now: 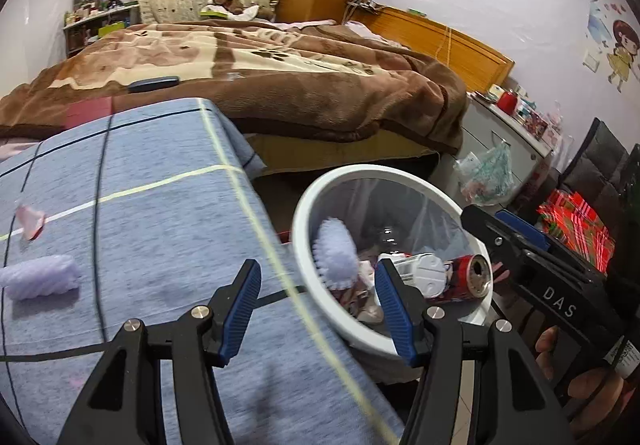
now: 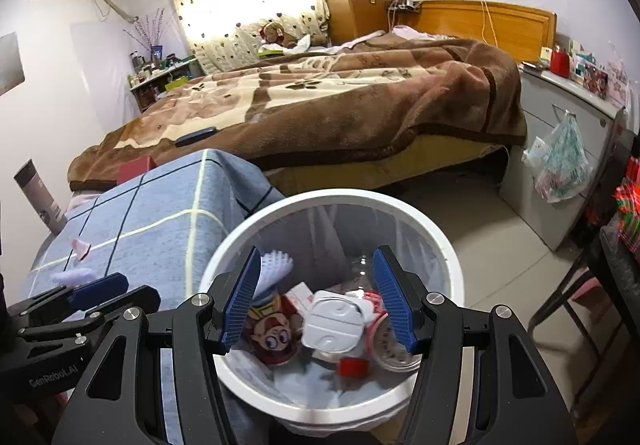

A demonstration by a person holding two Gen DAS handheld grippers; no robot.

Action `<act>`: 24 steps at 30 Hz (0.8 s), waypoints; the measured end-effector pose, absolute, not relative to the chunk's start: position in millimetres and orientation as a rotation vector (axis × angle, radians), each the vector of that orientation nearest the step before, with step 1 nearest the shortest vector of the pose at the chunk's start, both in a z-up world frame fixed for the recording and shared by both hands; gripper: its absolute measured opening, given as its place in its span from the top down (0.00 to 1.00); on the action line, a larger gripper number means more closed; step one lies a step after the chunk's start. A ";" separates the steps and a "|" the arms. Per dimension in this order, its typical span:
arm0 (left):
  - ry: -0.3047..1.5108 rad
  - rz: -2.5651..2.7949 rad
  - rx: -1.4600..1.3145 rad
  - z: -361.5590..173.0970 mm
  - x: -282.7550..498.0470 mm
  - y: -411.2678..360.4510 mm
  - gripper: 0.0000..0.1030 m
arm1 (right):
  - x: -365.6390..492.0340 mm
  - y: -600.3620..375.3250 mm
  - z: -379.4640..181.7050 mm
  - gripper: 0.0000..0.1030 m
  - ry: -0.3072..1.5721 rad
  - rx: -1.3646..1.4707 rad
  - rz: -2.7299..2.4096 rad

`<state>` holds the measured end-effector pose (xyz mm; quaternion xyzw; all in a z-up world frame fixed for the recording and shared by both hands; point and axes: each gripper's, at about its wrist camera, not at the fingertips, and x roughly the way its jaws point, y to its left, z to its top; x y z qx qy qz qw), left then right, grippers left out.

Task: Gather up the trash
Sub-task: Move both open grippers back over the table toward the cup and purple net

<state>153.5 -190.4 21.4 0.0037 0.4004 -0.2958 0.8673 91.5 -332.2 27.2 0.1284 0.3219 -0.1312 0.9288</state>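
With both the left gripper [image 1: 316, 309] and right gripper [image 2: 316, 301] empty, jaws wide, over the bin [image 2: 436, 229], the left should swing to the lilac wad [image 1: 38, 277] near the worktop's [image 1: 160, 205] left edge and straddle it squarely.

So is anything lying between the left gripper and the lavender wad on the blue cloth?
Nothing visible does. The left gripper is open and empty, and only bare blue cloth separates it from the lavender wad.

My hand-held gripper [image 2: 316, 299] has ribbed blue rubbery pads on matt black plastic, the bin [image 2: 448, 245] is glossy white plastic with a thin clear liner, the surface [image 1: 160, 181] wears soft blue cloth, and the bed's blanket [image 2: 360, 105] looks fuzzy.
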 end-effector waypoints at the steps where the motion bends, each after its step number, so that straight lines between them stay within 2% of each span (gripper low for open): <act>1: 0.834 -0.609 0.003 21.9 153.7 -184.3 0.40 | 92.2 -328.3 28.4 0.42 0.656 0.257 -0.264; 24: 0.792 -0.302 -0.083 21.7 166.4 -22.8 0.40 | 139.5 -219.6 23.4 0.42 0.701 0.116 0.070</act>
